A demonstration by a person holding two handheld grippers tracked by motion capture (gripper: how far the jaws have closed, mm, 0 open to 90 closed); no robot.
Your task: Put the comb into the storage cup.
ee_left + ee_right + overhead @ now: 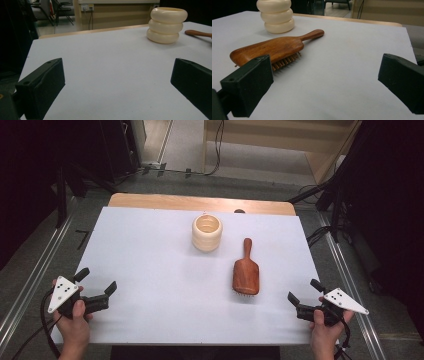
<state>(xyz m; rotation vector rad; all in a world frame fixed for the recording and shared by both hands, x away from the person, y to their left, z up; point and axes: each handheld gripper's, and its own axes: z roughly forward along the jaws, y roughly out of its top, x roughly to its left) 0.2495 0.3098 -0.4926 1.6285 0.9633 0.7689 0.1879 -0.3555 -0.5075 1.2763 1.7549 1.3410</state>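
- White table sheet holds a cream cup and wooden hairbrush, bristles down, both untouched.
- Left gripper and right gripper are spread wide, empty; all handling seems left.

No text, label or number seems readable anywhere, though distant surfaces are blurred.

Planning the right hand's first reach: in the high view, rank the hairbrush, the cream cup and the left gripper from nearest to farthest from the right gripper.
1. hairbrush, just up-left of the right gripper.
2. cream cup, farther back, mid-table.
3. left gripper, opposite front corner.
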